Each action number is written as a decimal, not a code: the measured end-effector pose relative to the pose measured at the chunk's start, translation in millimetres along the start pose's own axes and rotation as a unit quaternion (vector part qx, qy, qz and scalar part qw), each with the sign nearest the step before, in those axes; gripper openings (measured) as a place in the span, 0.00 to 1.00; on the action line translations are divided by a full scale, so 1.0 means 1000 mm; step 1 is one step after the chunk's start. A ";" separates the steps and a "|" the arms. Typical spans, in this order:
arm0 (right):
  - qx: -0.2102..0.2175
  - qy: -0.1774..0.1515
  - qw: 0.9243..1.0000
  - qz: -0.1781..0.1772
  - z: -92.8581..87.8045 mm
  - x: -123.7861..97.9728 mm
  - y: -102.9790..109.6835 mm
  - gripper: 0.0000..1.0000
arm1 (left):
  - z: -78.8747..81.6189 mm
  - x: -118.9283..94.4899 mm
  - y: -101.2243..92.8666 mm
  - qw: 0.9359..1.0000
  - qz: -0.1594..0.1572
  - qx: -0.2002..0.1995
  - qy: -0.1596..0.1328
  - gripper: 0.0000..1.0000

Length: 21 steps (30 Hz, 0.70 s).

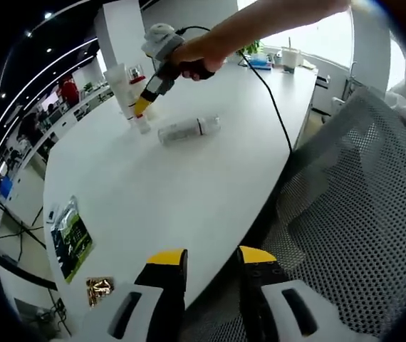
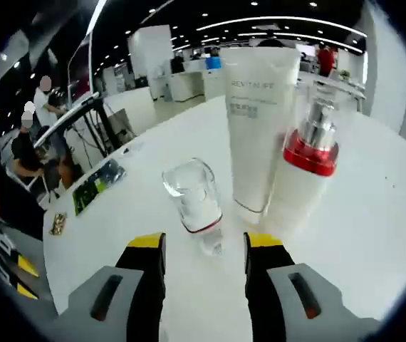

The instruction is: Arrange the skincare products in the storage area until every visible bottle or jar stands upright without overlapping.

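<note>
Where the pump bottle stands against the white tube, its foot blurs; both grippers' jaws stand wide, the right gripper before a toppled clear bottle.

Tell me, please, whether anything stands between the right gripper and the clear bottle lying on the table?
Nothing visible does. In the right gripper view the open right gripper points straight at the clear bottle, with only bare white table between. The white tube and the red-collared pump bottle stand upright beyond it, to one side.

"REVITALIFE" on white tube
</note>
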State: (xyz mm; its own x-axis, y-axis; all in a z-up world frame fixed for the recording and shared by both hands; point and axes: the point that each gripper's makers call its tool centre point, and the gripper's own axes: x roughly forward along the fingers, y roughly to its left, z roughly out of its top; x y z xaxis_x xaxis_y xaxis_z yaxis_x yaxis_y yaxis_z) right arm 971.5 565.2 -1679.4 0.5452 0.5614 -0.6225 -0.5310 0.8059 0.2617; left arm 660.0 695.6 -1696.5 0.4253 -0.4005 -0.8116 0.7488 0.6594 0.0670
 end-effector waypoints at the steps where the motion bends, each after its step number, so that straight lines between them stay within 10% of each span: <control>1: 0.012 -0.003 1.000 -0.011 -0.004 0.003 0.001 0.41 | 0.000 0.000 0.000 1.000 0.000 -0.001 0.001 0.28; 21: -0.030 -0.031 0.994 -0.102 0.017 0.020 0.004 0.23 | -0.002 -0.002 0.001 1.000 0.003 -0.008 0.008 0.28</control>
State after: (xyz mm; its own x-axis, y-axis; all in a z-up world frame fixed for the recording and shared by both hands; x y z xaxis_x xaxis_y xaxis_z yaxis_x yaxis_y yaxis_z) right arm 990.9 582.8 -1678.3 0.6838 0.3992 -0.6107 -0.4422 0.8925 0.0883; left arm 659.0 698.1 -1696.1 0.4211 -0.3871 -0.8202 0.7384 0.6715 0.0622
